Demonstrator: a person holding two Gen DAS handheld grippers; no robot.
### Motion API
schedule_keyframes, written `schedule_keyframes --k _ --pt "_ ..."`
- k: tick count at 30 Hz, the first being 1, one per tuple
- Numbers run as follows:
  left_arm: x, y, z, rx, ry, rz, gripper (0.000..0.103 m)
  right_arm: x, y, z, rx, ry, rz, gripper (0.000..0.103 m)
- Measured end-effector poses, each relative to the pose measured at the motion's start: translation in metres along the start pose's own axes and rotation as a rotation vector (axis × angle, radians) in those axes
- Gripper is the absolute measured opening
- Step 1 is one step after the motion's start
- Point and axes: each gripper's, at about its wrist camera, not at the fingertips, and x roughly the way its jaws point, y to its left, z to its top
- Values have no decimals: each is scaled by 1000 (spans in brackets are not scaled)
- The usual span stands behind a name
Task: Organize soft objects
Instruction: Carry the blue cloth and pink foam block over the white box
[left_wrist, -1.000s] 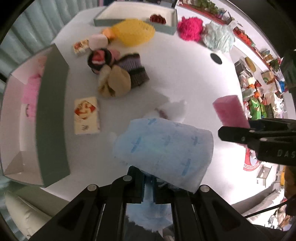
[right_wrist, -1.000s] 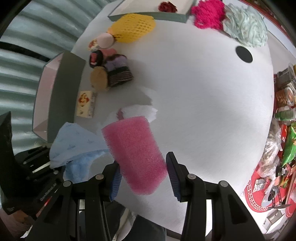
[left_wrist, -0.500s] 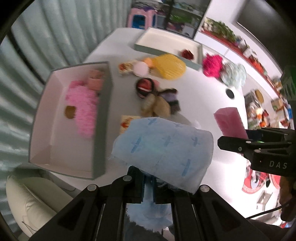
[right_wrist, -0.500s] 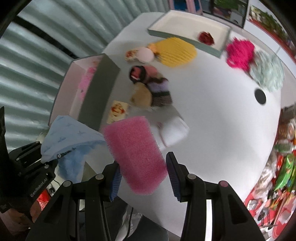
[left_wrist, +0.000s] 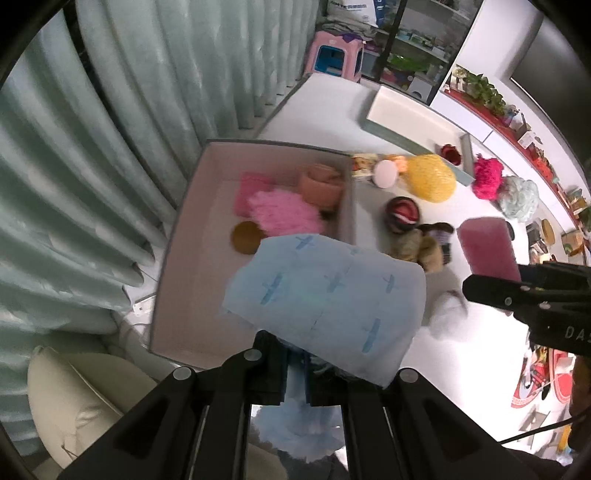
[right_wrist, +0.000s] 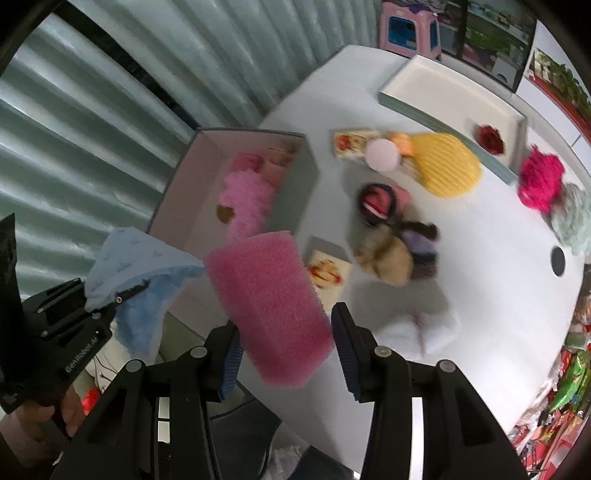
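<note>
My left gripper (left_wrist: 295, 363) is shut on a light blue cloth (left_wrist: 325, 295) and holds it in the air above the near corner of a grey box (left_wrist: 343, 206). The box holds a pink fluffy ball (left_wrist: 284, 214), a pink pad, a peach cup and a brown disc. My right gripper (right_wrist: 286, 354) is shut on a pink sponge (right_wrist: 269, 302), held in the air near the box (right_wrist: 295, 184); the sponge also shows in the left wrist view (left_wrist: 487, 247). The left gripper and blue cloth (right_wrist: 125, 258) show at the left of the right wrist view.
On the white table (right_wrist: 480, 277) lie a yellow mesh pouch (right_wrist: 447, 166), a heap of knitted things (right_wrist: 399, 240), a white soft item (right_wrist: 424, 328), picture cards (right_wrist: 328, 273), magenta (right_wrist: 539, 181) and pale green pompoms. A second tray (right_wrist: 443, 92) stands at the back. Curtains are on the left.
Both grippers have lifted and swung left toward the grey box, each keeping its load. The box interior has come into full view.
</note>
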Motion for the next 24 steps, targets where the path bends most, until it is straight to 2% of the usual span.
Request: schedule_keyframes --k 6,10,15,24 --pt "17 42 15 -9 20 -10 6 24 43 23 -5 16 -4 49" --pt "30 56 29 5 24 -10 6 38 68 36 -20 28 -24 49" --pt "45 64 49 19 23 -20 6 52 81 48 -18 41 -45 49" --pt "67 66 73 30 37 -21 6 66 90 50 1 74 -62 49"
